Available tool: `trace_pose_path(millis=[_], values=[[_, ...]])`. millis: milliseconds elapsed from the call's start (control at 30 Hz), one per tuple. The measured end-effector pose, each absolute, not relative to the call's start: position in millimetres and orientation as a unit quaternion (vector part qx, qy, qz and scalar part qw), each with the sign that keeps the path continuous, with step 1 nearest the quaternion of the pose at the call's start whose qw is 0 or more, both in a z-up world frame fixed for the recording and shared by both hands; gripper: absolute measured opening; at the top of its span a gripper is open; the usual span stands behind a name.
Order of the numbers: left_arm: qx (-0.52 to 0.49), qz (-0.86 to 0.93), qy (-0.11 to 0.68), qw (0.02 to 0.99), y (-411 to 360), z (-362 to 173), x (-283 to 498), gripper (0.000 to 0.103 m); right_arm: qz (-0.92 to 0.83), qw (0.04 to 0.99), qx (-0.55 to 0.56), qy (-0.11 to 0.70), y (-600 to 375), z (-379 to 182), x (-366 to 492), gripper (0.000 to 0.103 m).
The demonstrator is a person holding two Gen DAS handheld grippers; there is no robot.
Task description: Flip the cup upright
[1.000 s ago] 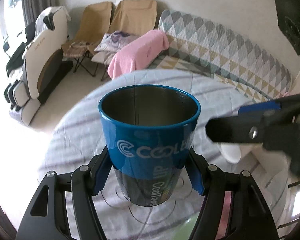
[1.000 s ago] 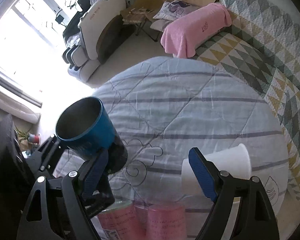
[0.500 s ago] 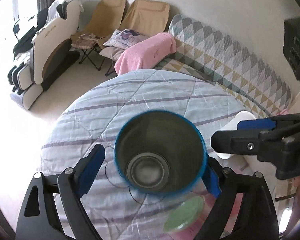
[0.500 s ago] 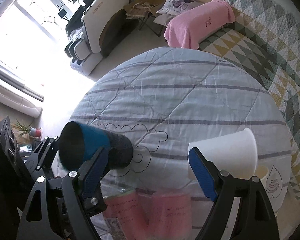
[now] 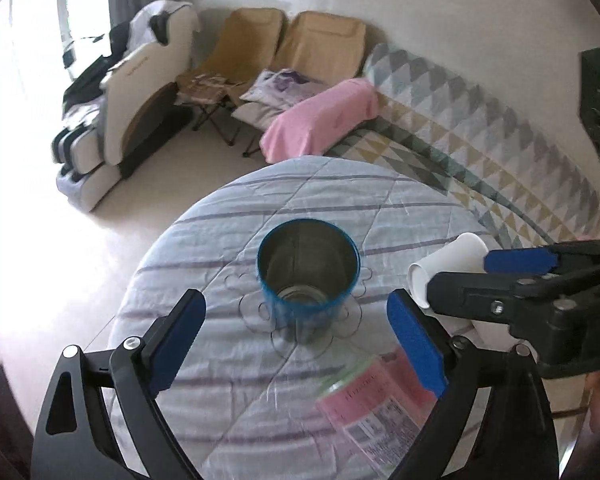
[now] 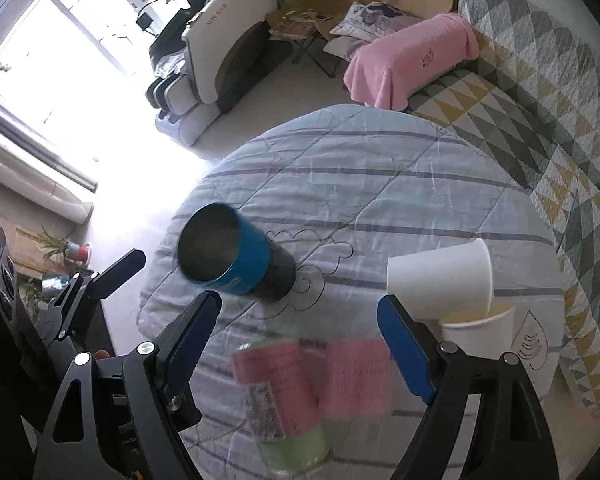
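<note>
A round table (image 5: 228,360) under a pale quilted cloth with thin purple stripes fills the lower half of both views. Behind it are a sofa (image 5: 480,128) in a triangle-patterned cover, a pink blanket (image 5: 320,124), two tan folding chairs (image 5: 284,44) and a massage chair (image 5: 136,92) beside a bright window.

The blue steel cup (image 5: 308,280) stands upright on the cloth, mouth up, near the middle of the table, on a stitched flower outline. The left gripper (image 5: 296,332) is spread wide with its blue pads on either side of the cup and clear of it; it holds nothing. The right gripper (image 6: 300,340) is also wide open and empty. Near its right finger a white paper cup (image 6: 440,276) lies tipped on its side, its rim resting against a second, upright paper cup (image 6: 480,328). Between its fingers, blurred, lie two pink-labelled cans (image 6: 320,376) with green ends.

The blue cup sits well in from the table's edge, with bare cloth behind it and to its left; the cans and paper cups crowd the near right.
</note>
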State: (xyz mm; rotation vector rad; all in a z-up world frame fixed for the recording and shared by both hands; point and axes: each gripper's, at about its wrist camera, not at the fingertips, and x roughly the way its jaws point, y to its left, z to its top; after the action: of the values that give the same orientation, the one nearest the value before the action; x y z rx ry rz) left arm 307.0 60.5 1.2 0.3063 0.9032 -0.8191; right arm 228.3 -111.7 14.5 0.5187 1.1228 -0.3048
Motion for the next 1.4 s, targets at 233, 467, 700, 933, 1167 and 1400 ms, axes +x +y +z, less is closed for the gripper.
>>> trace_pose_path(millis=[233,467,700,933,1167,1400], values=[[0.141,-0.325,0.445,0.823,69,21,273,0.096,-0.110,0.809,0.229,0.530,-103,28,202,0.084],[0.136,-0.280,0.468,0.827,83,25,235,0.096,-0.066,0.807,0.225,0.541,-101,33,176,0.084],[0.135,-0.255,0.498,0.818,99,25,205,0.096,-0.050,0.802,0.215,0.555,-100,38,146,0.084],[0.131,-0.239,0.507,0.818,100,35,184,0.096,-0.059,0.803,0.213,0.553,-97,43,129,0.084],[0.135,-0.228,0.510,0.818,99,57,165,0.098,-0.066,0.831,0.157,0.529,-76,73,115,0.084],[0.092,-0.219,0.497,0.835,98,72,149,0.102,-0.058,0.849,0.113,0.513,-81,89,102,0.084]])
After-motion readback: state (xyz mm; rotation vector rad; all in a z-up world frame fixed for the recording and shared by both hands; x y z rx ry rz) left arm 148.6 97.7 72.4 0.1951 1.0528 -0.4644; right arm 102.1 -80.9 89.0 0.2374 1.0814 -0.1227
